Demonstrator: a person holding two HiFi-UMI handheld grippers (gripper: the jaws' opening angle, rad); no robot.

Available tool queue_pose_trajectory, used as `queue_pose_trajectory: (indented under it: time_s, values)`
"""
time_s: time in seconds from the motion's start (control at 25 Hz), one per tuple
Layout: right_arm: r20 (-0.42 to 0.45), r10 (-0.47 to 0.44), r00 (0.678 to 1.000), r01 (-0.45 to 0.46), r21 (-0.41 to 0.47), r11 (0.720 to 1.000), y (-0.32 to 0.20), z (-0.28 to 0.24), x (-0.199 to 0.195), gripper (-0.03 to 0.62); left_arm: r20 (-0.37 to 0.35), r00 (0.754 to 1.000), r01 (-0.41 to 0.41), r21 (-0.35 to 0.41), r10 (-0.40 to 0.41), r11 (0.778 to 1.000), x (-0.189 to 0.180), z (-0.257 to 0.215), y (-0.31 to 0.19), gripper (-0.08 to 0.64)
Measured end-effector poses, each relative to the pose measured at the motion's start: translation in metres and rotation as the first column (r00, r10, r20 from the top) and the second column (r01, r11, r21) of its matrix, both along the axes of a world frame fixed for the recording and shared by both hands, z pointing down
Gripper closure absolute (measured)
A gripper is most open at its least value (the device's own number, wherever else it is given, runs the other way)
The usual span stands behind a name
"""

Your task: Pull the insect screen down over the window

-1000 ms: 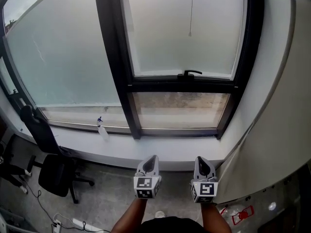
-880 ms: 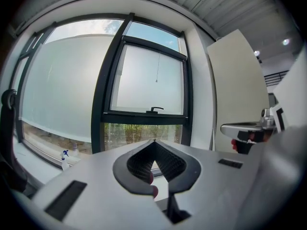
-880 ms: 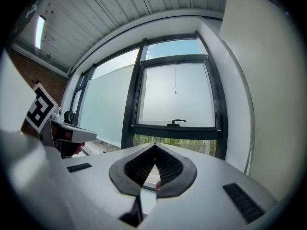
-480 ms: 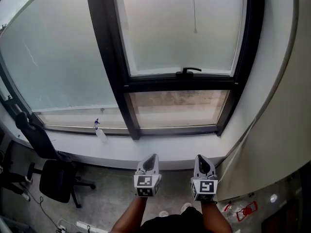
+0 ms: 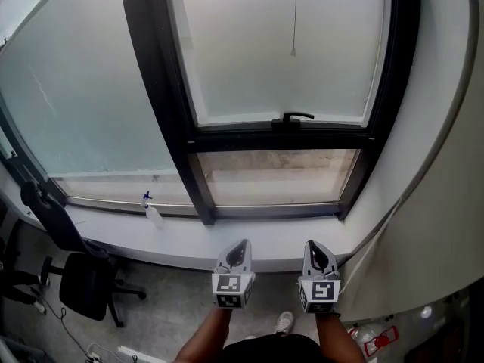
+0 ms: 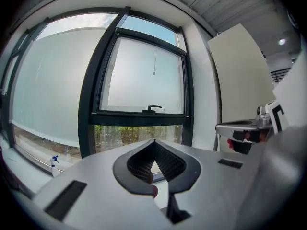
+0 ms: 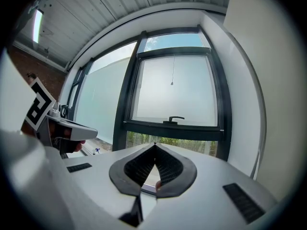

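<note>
both are shut tight with nothing in them; the left gripper (image 5: 240, 246) and right gripper (image 5: 312, 246) sit side by side down low, on the near side of the white sill (image 5: 189, 240), noses aimed at the window; can't actually make out the insect screen itself, my guess is it's rolled up above the upper right pane (image 5: 242, 66); what does show is its thin pull cord (image 5: 293, 21), hanging straight down in front of that pane and ending in a little bead above the black window handle (image 5: 291, 117); so the thing to grab is up and ahead of both grippers, well apart from them, long axis vertical; it lines up between the two but closer to the right one, so i'd say the right hand has the shorter reach, and its jaws need to open first
</note>
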State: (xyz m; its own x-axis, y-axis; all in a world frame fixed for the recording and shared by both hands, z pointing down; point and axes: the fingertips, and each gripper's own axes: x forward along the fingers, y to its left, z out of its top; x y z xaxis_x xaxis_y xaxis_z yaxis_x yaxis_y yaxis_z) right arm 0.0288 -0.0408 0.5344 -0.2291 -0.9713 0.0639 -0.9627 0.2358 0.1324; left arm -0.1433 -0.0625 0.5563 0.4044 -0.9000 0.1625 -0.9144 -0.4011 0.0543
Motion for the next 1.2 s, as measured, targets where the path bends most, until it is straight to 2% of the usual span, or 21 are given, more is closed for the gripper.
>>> queue_pose_trajectory:
  time_s: [0.28,0.52,0.68,0.76,1.04,1.2]
  values:
    - [0.016,0.001,1.0,-0.001,-0.006,1.0,-0.043,0.004,0.028,0.591,-0.015,1.0,0.025,0.003,-0.025,1.0,0.027,-0.011,-0.045,0.56]
    - [0.029,-0.011,1.0,0.011,-0.003,1.0,-0.073,0.004,0.054,0.591,0.024,0.999,0.03,0.011,-0.03,0.999,0.053,-0.008,-0.071,0.56]
    - [0.042,-0.025,0.999,0.026,-0.006,1.0,-0.089,0.004,0.067,0.591,0.055,0.997,0.046,-0.019,-0.045,0.999,0.063,0.001,-0.082,0.56]
    - [0.044,-0.038,0.998,0.039,-0.007,0.999,-0.095,0.005,0.07,0.591,0.047,0.997,0.055,-0.015,-0.055,0.998,0.068,0.0,-0.086,0.56]
    - [0.052,-0.067,0.996,0.067,-0.008,0.998,-0.113,0.006,0.075,0.591,0.055,0.995,0.086,0.0,-0.086,0.996,0.073,-0.005,-0.096,0.56]
    - [0.104,-0.06,0.993,0.063,-0.022,0.998,-0.123,0.006,0.072,0.591,0.086,0.991,0.101,-0.012,-0.1,0.995,0.063,0.001,-0.106,0.56]
